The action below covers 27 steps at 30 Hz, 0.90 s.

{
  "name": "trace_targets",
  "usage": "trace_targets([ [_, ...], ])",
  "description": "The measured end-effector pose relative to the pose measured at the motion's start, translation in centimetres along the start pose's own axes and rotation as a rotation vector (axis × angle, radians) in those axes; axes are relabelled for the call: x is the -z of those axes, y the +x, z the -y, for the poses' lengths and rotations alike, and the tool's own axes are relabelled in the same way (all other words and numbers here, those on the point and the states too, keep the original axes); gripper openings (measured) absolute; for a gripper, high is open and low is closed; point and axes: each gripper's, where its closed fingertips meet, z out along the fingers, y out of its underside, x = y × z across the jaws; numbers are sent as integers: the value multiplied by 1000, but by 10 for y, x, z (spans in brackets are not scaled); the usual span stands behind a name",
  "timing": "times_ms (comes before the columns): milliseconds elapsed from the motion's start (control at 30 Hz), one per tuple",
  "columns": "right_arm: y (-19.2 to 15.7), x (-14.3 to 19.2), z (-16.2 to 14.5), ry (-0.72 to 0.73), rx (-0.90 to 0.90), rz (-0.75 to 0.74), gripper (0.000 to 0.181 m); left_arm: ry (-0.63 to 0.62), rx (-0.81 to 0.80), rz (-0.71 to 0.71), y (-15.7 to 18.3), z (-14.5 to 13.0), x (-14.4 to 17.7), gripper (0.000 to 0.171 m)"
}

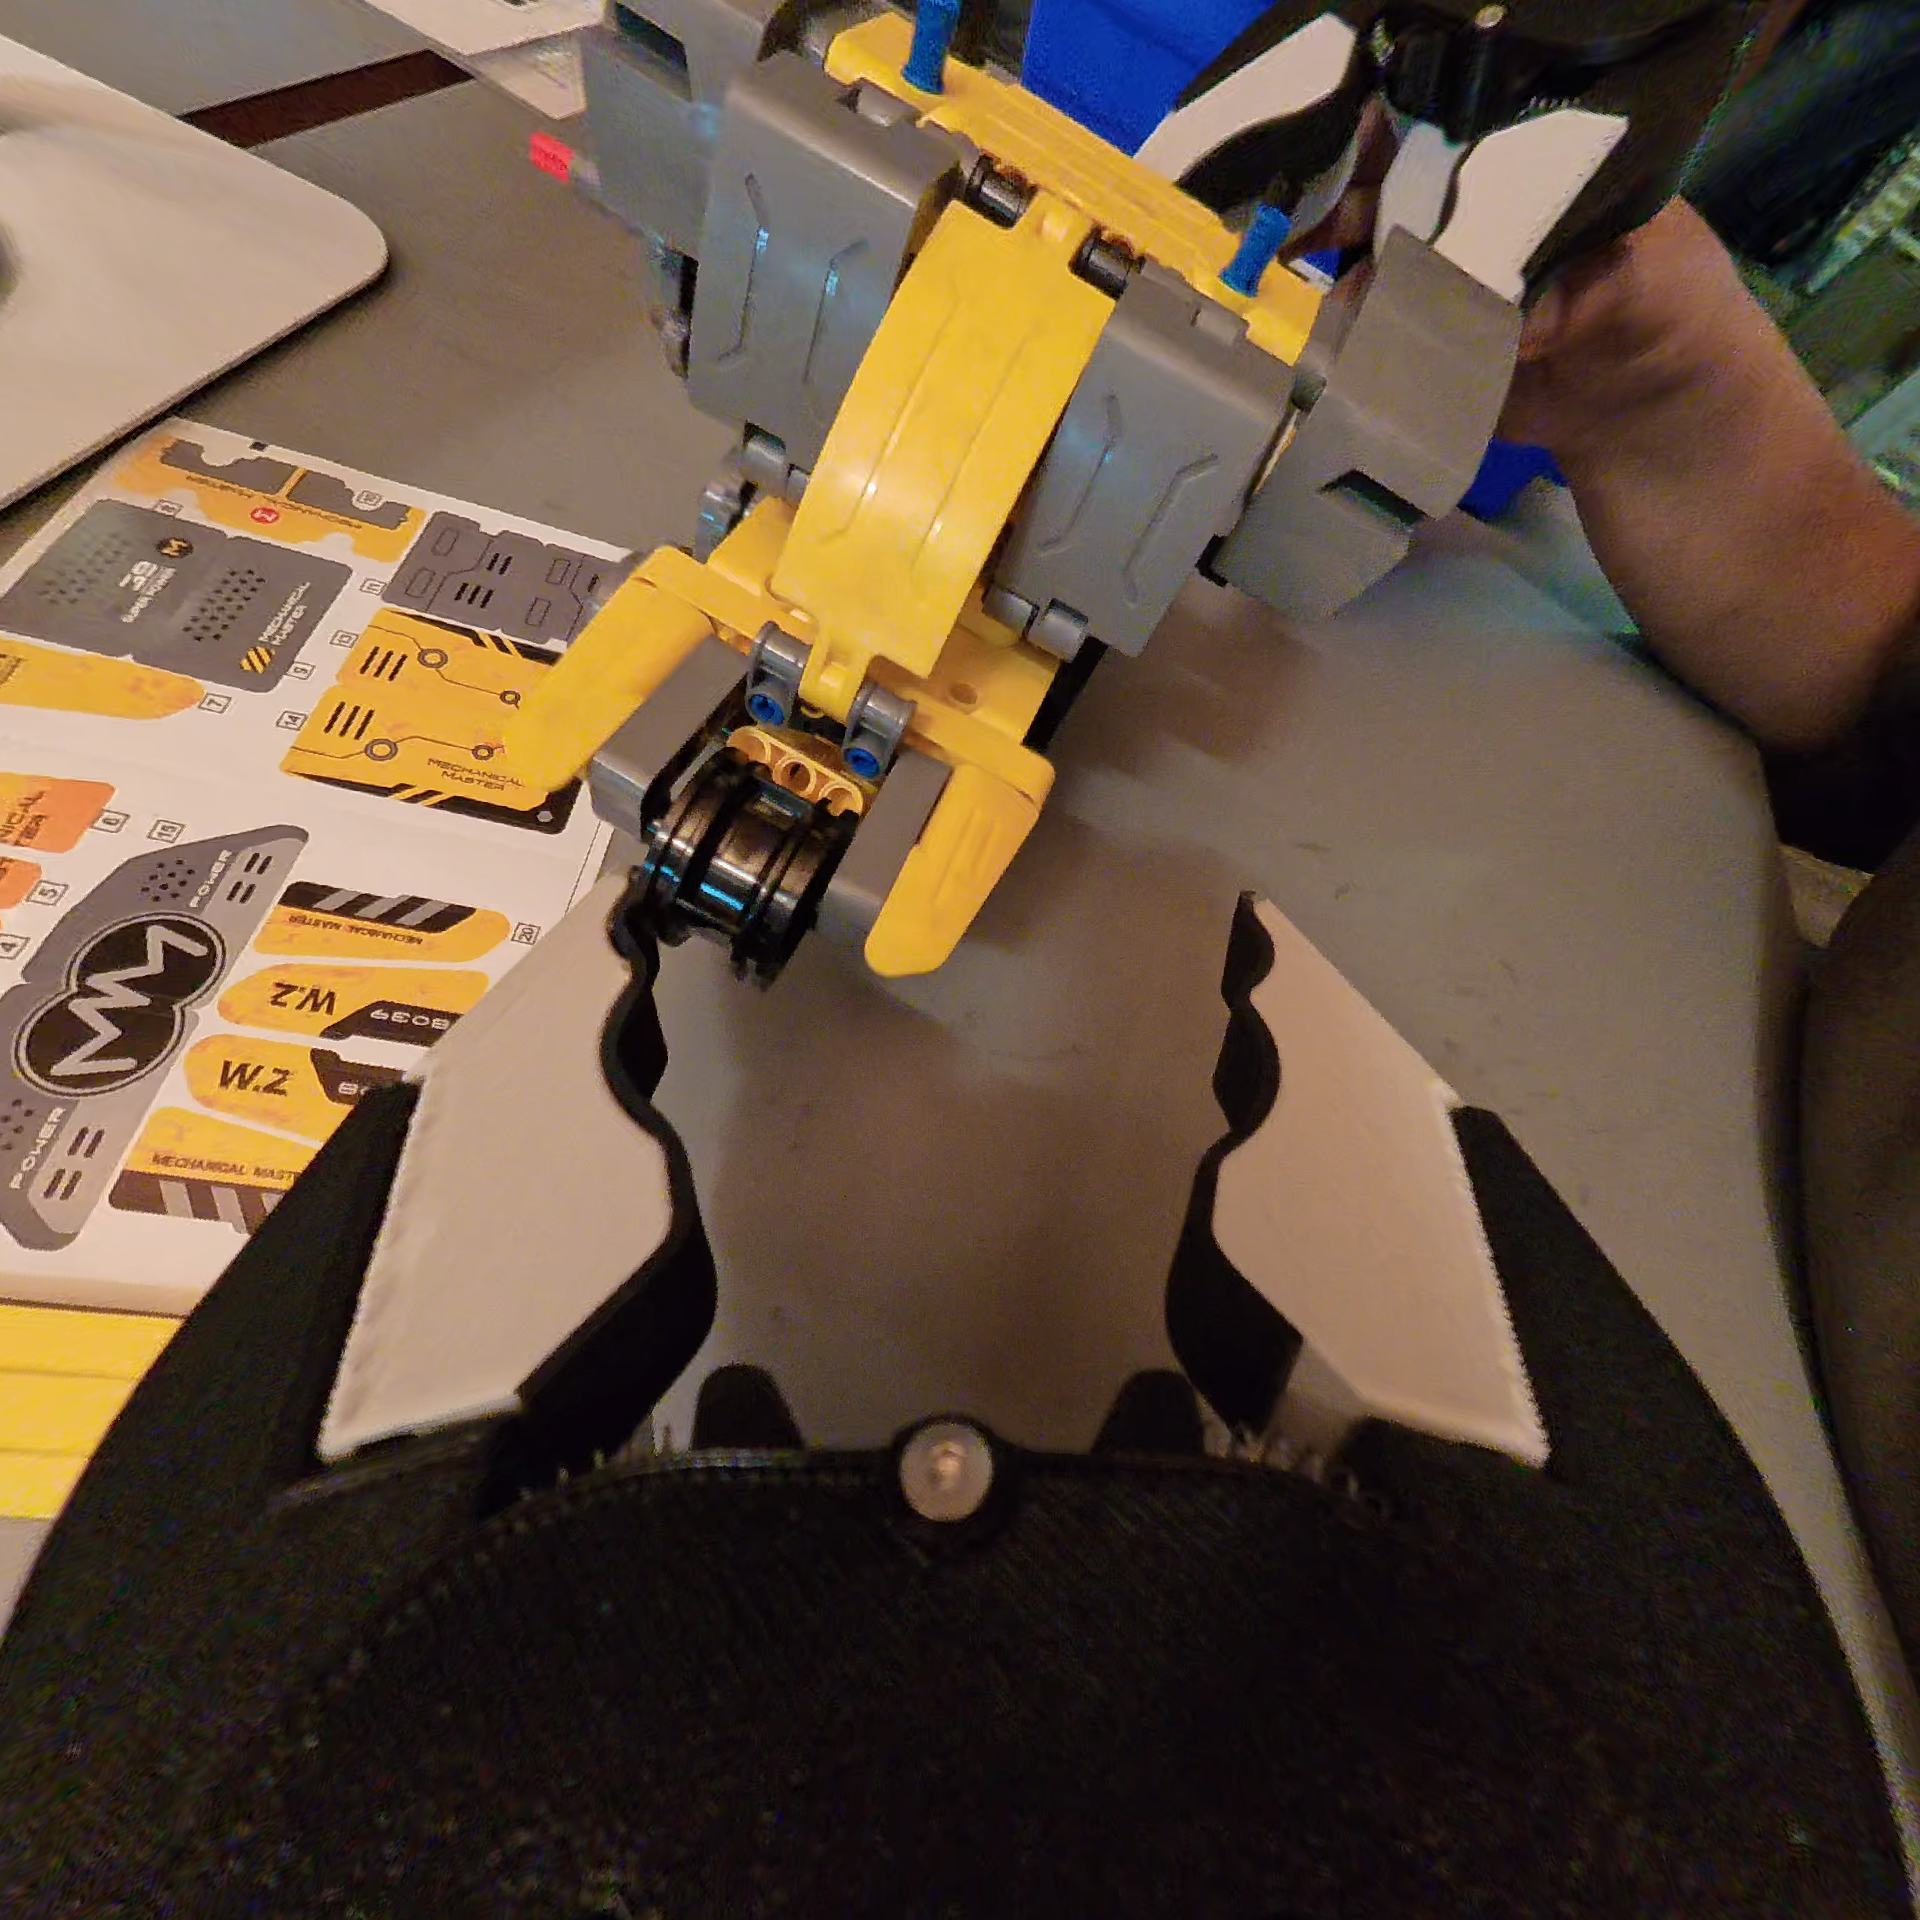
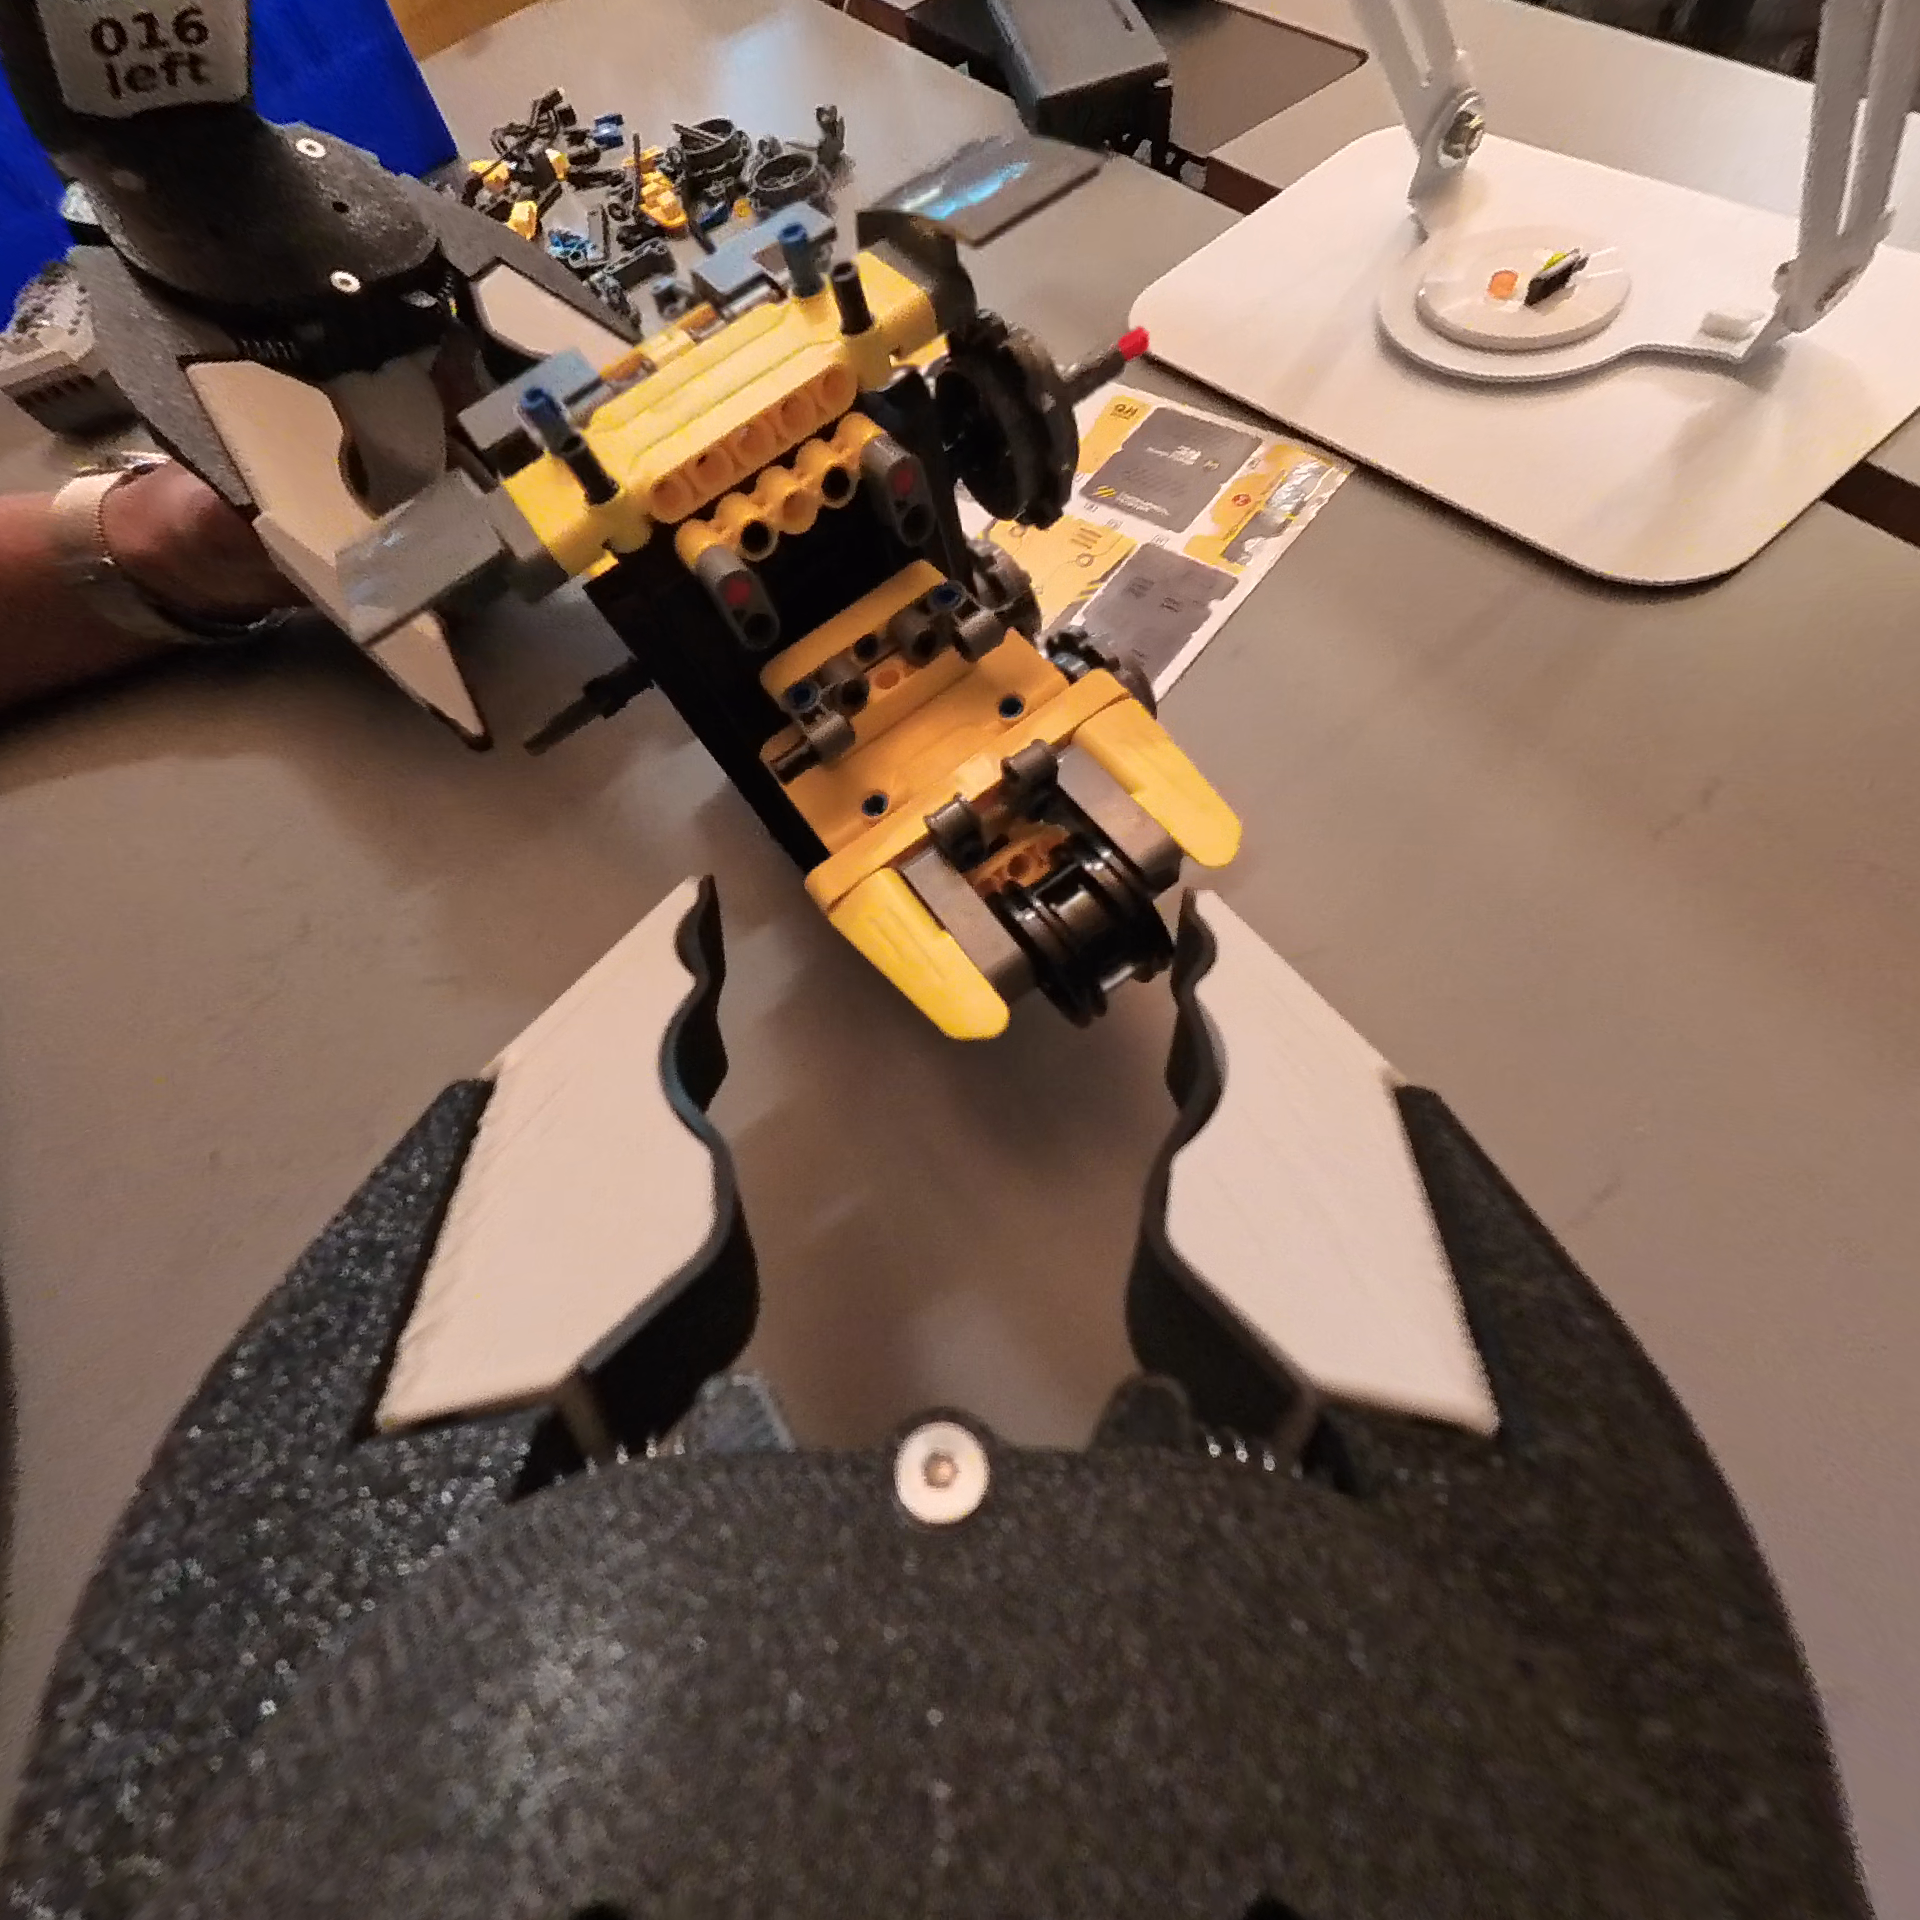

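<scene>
Brick model (image 1: 935,468) before left tool (image 1: 932,920) (agape)

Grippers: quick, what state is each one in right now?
Left gripper: open, holding nothing, fingertips just short of the yellow-and-grey brick model.
Right gripper: open, holding nothing, also facing the model.

**A grey table under warm indoor light**

A grey table (image 2: 1507,935) is filling most of both views, its matt top showing faint scuffs and soft shadows. A dark seam (image 2: 1288,99) is running across its far part. A white flat base (image 2: 1558,436) is sitting on the far right side, carrying a white stand (image 2: 1455,94) that is rising out of view. Warm, dim yellowish light is falling over everything. Walls, floor and windows are not showing.
</scene>
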Motion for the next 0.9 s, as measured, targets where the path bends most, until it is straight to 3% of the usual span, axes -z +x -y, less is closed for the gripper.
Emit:
trace_targets([
  [433,4,-3,-9,-46,-4,-15,82,-7,32,10,-4,-1,-2,106],
  [567,12,-2,-13,-56,47,-50,63,-3,35,5,-4,0,-1,106],
  [900,10,-1,-15,-74,69,-38,60,-2,35,7,-5,0,-1,107],
])
